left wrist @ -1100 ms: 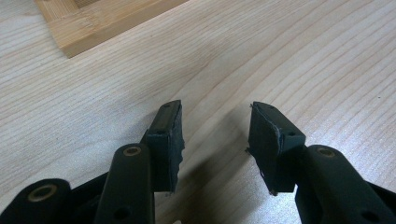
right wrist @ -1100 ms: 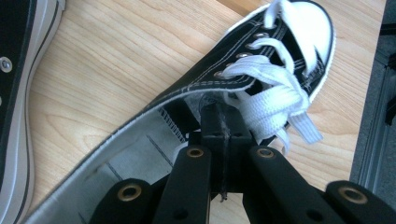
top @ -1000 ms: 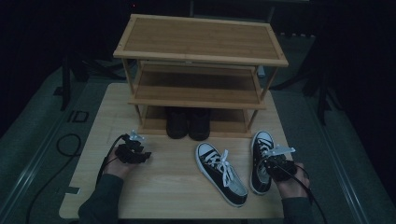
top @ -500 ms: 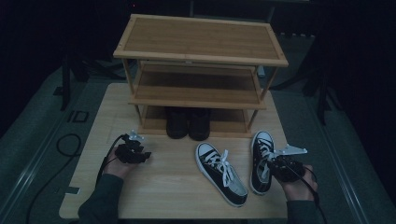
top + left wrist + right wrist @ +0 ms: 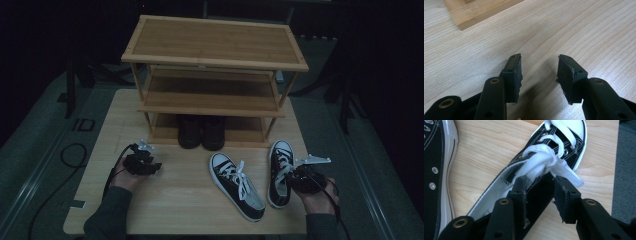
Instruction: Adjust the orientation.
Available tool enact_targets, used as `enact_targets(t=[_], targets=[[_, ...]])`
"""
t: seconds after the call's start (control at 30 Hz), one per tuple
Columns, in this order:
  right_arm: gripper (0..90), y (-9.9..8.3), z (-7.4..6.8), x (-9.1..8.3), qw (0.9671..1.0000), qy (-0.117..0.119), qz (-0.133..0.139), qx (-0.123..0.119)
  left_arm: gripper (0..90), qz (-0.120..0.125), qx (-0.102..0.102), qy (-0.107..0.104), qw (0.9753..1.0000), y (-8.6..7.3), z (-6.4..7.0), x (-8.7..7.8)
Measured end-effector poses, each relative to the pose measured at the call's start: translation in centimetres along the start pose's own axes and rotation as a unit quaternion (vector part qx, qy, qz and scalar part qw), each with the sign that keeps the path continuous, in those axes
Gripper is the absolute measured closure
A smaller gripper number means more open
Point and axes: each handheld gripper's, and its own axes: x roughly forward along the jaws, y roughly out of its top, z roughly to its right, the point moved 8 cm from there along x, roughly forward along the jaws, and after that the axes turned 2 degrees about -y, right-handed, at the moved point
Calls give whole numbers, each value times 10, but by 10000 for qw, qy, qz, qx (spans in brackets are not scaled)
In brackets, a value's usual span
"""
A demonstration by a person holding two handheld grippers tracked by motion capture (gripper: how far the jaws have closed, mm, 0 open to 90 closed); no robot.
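Tongs of the right hand [image 5: 539,186] are seen partly open in the right gripper view, with a clear gap between the two black jaws. One jaw is placed inside the opening of the right sneaker [image 5: 554,152], against the white inner lining, and the other jaw is placed outside the side wall of this shoe, so the wall is found between them. It cannot be told for sure whether the wall is already pressed. The knot of the white laces [image 5: 544,160] is located just in front of the jaw tips and is touched by one of them.

In the high view the right tongs [image 5: 295,176] are held over the heel end of the right sneaker [image 5: 280,165], which lies near the right edge of the bench [image 5: 190,200] with its toe pointed to the wooden shoe rack [image 5: 215,60]. The second sneaker [image 5: 236,186] is laid just beside it, turned at an angle, with its toe toward the rack as well.

The left tongs [image 5: 539,67] are kept wide open and nothing is held between the jaws; only the bare bench surface [image 5: 579,30] is seen under them, and a corner of the rack foot [image 5: 474,12] is near. In the high view the left tongs [image 5: 150,161] are rested low over the bench, well apart from both sneakers. A pair of dark boots [image 5: 201,131] is stood on the lowest shelf of the rack.
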Motion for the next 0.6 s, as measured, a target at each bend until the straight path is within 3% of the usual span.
enact_targets(t=[0.2, 0.33, 0.43, 0.53, 0.6], targets=[[570, 4, -1, 3, 10000, -43, -24, 71, 551, -1, -1, -12, 10000, 0, 0, 0], [558, 4, -3, 11, 9997, -63, -180, 134, 551, -6, 9, -1, 10000, 0, 0, 0], [596, 4, 1, 21, 9990, -220, -358, 161, 551, -8, 11, -2, 10000, 0, 0, 0], [653, 5, 2, 27, 9987, -209, -449, 87, 551, -8, 3, -16, 10000, 0, 0, 0], [750, 6, 1, 28, 9986, -180, -507, 27, 551, -8, 4, -17, 10000, 0, 0, 0]])
